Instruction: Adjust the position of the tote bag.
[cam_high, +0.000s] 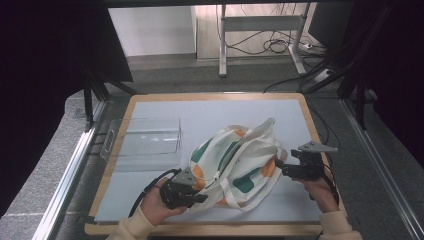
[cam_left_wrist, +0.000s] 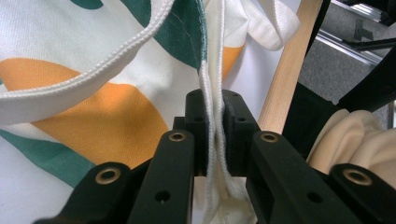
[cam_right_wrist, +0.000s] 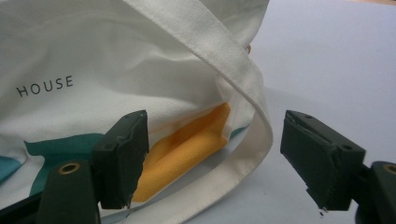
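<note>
A soft cloth tote bag (cam_high: 235, 162), white with green and orange patches, lies crumpled in the lower centre of the high view, on the pale mat of the desk (cam_high: 210, 112). A clear plastic box (cam_high: 145, 142) sits to its left, apart from it.

The left gripper (cam_high: 197, 195) is at the bag's lower left edge; in the left gripper view its jaws are closed on a thin fold of white fabric (cam_left_wrist: 215, 140), apparently a strap or hem. The right gripper (cam_high: 280, 167) is at the bag's right side with its jaws spread wide; in the right gripper view a white strap (cam_right_wrist: 252, 121) loops between them, untouched.

The bag looks light and limp. It will likely sag and fold rather than hold shape, so lifting from one point would bunch it. The stitched straps and hemmed rim seem the firmest places to pinch; the loose panel would probably slip or drag.
</note>
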